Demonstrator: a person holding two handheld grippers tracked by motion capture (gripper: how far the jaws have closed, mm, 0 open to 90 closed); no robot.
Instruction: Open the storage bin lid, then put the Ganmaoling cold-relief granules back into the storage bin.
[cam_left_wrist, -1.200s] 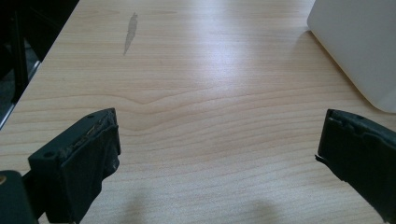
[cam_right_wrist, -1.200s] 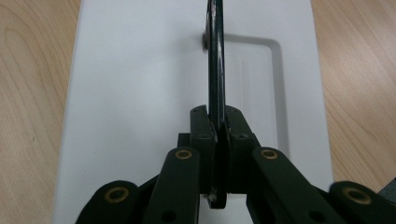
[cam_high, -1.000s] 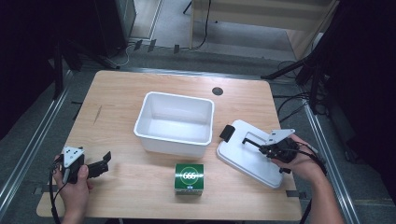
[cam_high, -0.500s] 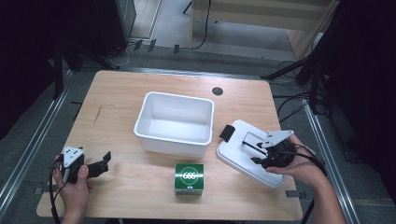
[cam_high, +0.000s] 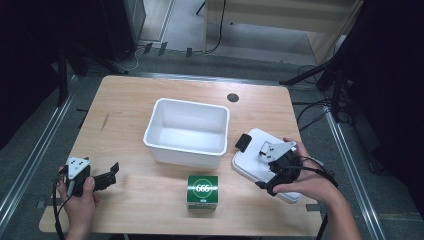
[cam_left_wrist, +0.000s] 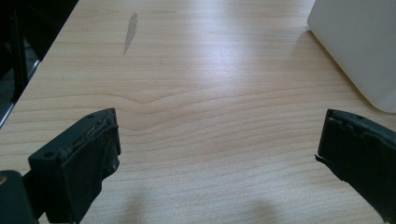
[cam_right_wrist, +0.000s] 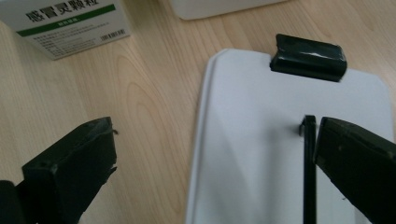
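The lid (cam_high: 260, 162) lies flat on the wooden table (cam_high: 130, 100), just right of the white tub (cam_high: 186, 131), with a dark floor and cables around. My right gripper (cam_high: 272, 175) hangs over it; its jaws have just been opening and now stand wide, one over the lid by its thin black handle (cam_right_wrist: 308, 163), one over bare wood, gripping nothing. A green box (cam_high: 202, 190) sits before the tub. My left gripper (cam_high: 102, 177), left of the tub, stands spread and empty.
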